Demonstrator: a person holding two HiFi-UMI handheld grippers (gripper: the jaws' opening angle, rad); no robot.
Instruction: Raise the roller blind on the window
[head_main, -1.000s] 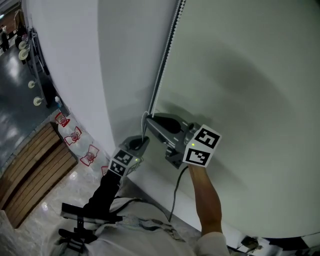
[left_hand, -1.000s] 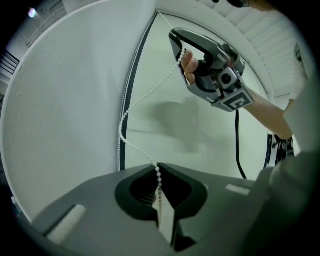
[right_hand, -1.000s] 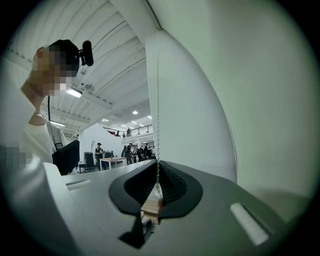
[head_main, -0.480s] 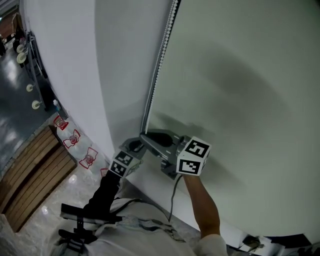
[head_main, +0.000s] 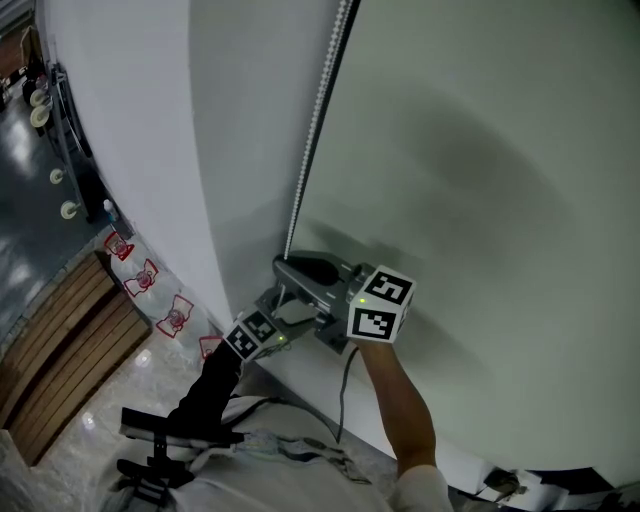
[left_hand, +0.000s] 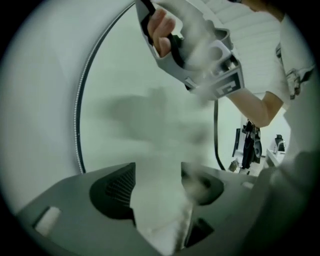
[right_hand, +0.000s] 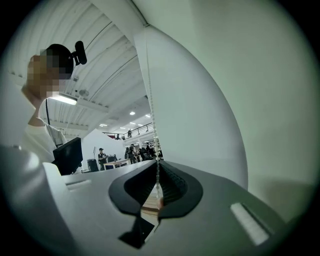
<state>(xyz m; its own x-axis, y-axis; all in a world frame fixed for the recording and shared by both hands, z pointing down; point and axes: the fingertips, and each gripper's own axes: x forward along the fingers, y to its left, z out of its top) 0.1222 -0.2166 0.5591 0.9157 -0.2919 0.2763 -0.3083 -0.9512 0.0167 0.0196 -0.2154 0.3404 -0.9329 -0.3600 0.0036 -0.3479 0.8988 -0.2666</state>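
The pale roller blind (head_main: 480, 190) fills the right side of the head view. Its bead chain (head_main: 318, 100) hangs along the blind's left edge. My right gripper (head_main: 282, 266) is shut on the chain's lower part; in the right gripper view the chain (right_hand: 151, 110) runs straight down into the closed jaws (right_hand: 158, 186). My left gripper (head_main: 284, 308) sits just below and left of the right one. Its jaws have just been opening and now stand wide with nothing between them (left_hand: 157, 192). There the chain (left_hand: 78, 125) hangs off to the left, and the right gripper (left_hand: 200, 55) shows above.
A white wall (head_main: 130, 140) borders the blind on the left. Far below at the left lie a wooden slatted platform (head_main: 60, 345) and shiny floor. A black cable (head_main: 345, 385) trails from the right gripper. People and desks (right_hand: 115, 159) show in the distance.
The right gripper has come down a little with the chain in it. The left gripper has opened wide, left the chain and dropped slightly.
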